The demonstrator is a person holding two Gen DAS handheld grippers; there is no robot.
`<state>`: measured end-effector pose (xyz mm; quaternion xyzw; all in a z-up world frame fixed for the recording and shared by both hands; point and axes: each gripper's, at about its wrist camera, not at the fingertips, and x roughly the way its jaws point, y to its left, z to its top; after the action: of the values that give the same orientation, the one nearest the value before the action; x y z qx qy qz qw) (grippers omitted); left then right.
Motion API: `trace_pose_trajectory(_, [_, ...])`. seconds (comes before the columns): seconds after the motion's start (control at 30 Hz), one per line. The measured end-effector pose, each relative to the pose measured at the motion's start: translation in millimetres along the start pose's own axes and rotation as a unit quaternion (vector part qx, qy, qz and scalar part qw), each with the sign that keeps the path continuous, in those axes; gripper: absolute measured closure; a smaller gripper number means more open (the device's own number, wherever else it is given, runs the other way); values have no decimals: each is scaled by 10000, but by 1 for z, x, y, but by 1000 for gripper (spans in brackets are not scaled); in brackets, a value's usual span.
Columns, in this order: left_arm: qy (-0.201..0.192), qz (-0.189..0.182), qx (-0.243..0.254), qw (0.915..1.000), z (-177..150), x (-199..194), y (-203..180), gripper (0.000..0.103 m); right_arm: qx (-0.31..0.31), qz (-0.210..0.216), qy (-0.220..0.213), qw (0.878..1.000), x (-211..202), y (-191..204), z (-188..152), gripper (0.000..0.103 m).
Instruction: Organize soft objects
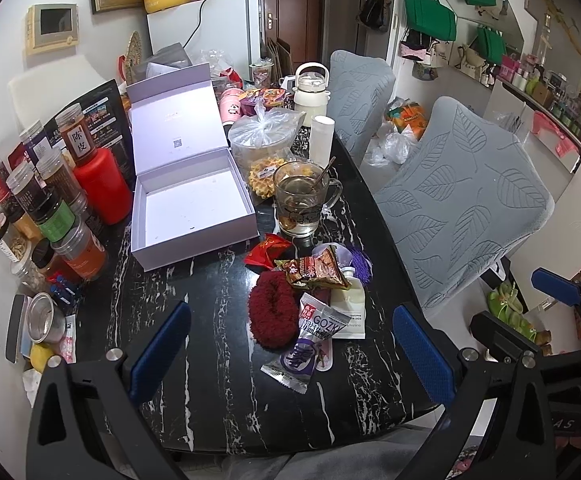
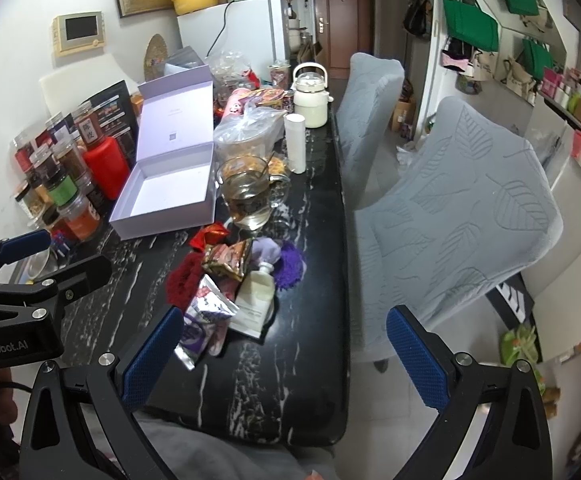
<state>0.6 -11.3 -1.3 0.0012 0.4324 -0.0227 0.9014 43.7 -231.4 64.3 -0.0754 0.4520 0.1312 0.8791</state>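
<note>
Left gripper [image 1: 290, 356]: you've got its blue fingers spread wide above the near edge of the black marble table [image 1: 210, 312], nothing between them.
Right gripper [image 2: 286, 356]: yours is wide apart too and carrying nothing, out over the table's right corner beside the grey leaf-pattern chair [image 2: 470, 208].
Soft pile: it sits mid-table just ahead of your left gripper, with the red fuzzy scrunchie [image 1: 272, 314] on its left side.
Packets: the purple-and-white snack packet [image 1: 310, 340] lies against the scrunchie's right side, and the brown snack bag [image 1: 316, 272] sits behind it.
Other pile items: white pouch [image 1: 348, 312] under the packets, red wrapper [image 1: 268, 254] and purple tassel [image 1: 360, 264] at the back.
Box: the white open box [image 1: 192, 208] stands left of the pile, lid up.
Glass mug [image 1: 302, 200]: right behind the pile, holding liquid and a spoon.
</note>
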Motion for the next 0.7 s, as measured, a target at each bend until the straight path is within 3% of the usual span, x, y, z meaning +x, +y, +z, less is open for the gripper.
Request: trace_pose_trajectory(0.7, [45, 86, -141, 9999, -5, -8, 0, 0, -29, 20, 36, 10000, -3, -3, -5, 0])
